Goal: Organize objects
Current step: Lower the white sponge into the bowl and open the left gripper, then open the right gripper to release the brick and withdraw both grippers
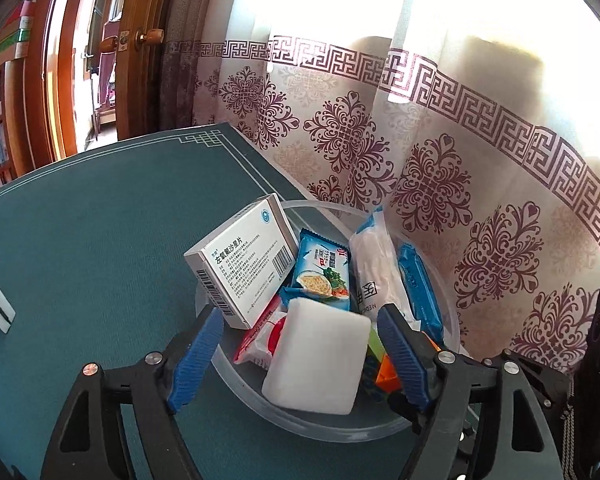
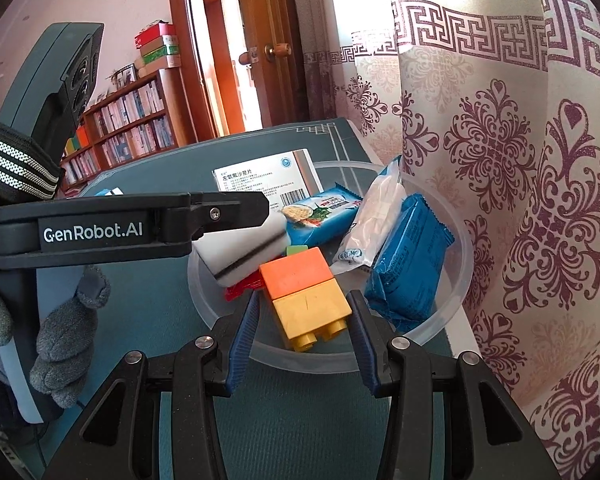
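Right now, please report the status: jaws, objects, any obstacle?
Left gripper jaws open around white sponge, not pressing. Right gripper shut on toy blocks. Clear bowl crowded.

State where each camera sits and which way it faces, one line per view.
Left wrist: rides the left tongs, looking down between its open jaws at the white sponge in the clear bowl; no hand shows.
Right wrist: rides the right tongs, facing the same bowl, jaws gripping a toy block; a gloved hand shows at left.
Shared: bowl, sponge, medicine box, curtain.
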A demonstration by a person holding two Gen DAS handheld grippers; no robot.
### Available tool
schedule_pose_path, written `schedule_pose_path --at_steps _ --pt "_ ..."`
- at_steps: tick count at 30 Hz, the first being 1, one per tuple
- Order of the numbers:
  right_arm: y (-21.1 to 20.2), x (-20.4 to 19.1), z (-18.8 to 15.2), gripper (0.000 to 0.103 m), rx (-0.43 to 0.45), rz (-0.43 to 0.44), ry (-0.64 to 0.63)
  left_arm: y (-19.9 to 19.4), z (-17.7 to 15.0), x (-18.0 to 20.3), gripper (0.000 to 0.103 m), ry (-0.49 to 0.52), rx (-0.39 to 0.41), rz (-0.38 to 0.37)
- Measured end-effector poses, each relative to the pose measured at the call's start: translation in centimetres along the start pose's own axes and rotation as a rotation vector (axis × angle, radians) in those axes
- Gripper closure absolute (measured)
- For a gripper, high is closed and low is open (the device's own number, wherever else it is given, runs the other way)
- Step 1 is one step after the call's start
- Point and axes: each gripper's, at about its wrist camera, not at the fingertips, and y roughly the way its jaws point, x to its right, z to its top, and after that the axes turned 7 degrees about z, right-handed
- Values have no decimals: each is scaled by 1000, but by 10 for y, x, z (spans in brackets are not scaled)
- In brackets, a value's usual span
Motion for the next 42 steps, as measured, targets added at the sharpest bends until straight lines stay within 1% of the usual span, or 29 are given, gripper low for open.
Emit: schedule_pose_path --at_steps 4,8,12,14,18,20,25,32,36,38,42 --pt "0 -1 0 57 3 -15 -5 -3 -2 -14 20 -27 -6 20" --pt "-2 -4 1 59 12 -33 -22 -13 -7 -27 20 -42 13 55" --pt "-1 -8 2 60 14 -35 -33 -23 -14 -38 20 -50 28 99" --pt "1 -11 3 60 16 -37 -41 -26 -17 -44 20 -60 26 109" --pt "5 -18 6 60 16 -45 -68 -30 -23 -51 20 -77 15 120" --pt "10 -23 7 67 9 -58 -87 -32 -26 -54 20 -81 10 125" --pt "19 -36 4 67 2 -118 -164 -37 -32 -61 20 -94 6 130" --pt "20 -37 4 67 7 -125 -173 -39 -39 -68 20 -110 -3 126" --pt "21 -33 5 67 3 -127 -153 -40 -41 -67 20 -112 -6 123" --pt "21 -33 6 69 6 -138 -154 -40 -42 -67 20 -112 -6 122" --pt "22 -35 7 70 7 -145 -166 -39 -44 -67 20 -111 -8 121"
